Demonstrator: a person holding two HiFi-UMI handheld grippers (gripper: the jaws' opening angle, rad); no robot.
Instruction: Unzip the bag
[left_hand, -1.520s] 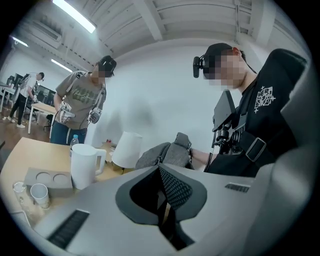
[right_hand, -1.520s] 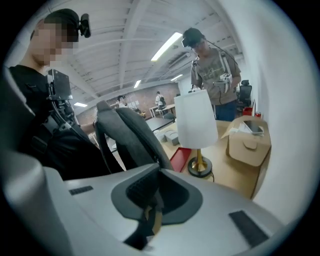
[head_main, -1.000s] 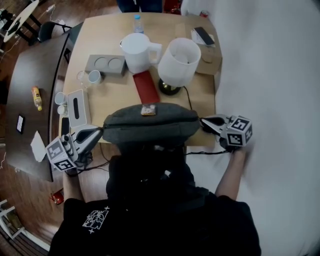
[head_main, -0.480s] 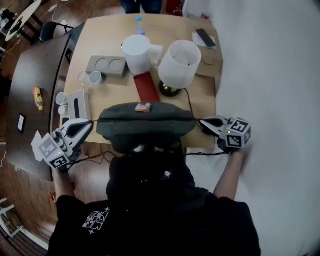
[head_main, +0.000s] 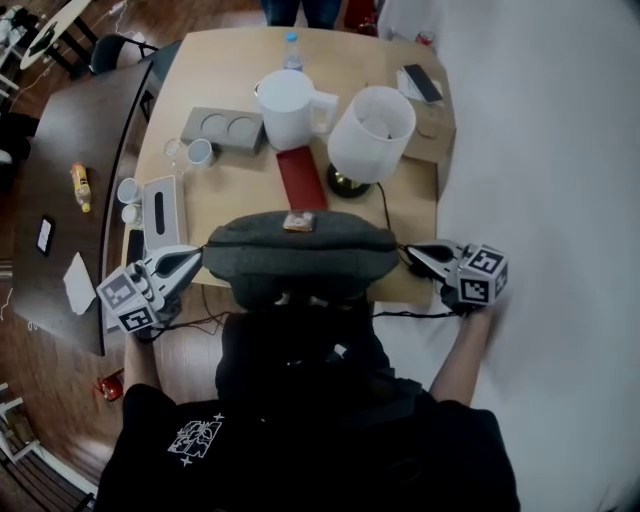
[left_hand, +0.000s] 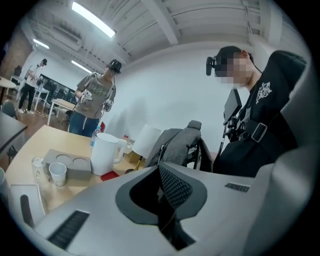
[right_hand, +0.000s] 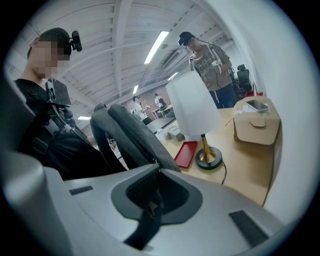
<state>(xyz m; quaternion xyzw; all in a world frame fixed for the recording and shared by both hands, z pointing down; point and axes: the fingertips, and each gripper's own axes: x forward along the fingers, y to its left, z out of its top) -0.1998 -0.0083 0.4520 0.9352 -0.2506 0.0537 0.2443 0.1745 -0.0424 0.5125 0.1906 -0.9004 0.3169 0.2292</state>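
Showing grey bag (head_main: 300, 255) hung level between 2 grippers, at near edge of tabletop (head_main: 220, 195) and just in front of person's dark shirt, with small orange label (head_main: 298, 221) on top. Right gripper (head_main: 408, 250) at bag's right end, jaws clenched on black strap (right_hand: 145, 227), which runs down out of them. Left gripper (head_main: 195, 258) at bag's left end, jaws likewise pressed together, with a thin dark run of strap caught between them. Bag's zip side not legible from above, so open or closed cannot be told. Behind bag on tabletop: red tray (head_main: 302, 180), white lamp (head_main: 370, 125) on brass foot, white jug (head_main: 288, 108), grey 2-hole holder (head_main: 222, 128), tissue box (head_main: 160, 210), and paper cup (head_main: 201, 152). Seen in both gripper views: a 2nd person standing at tabletop's far side.
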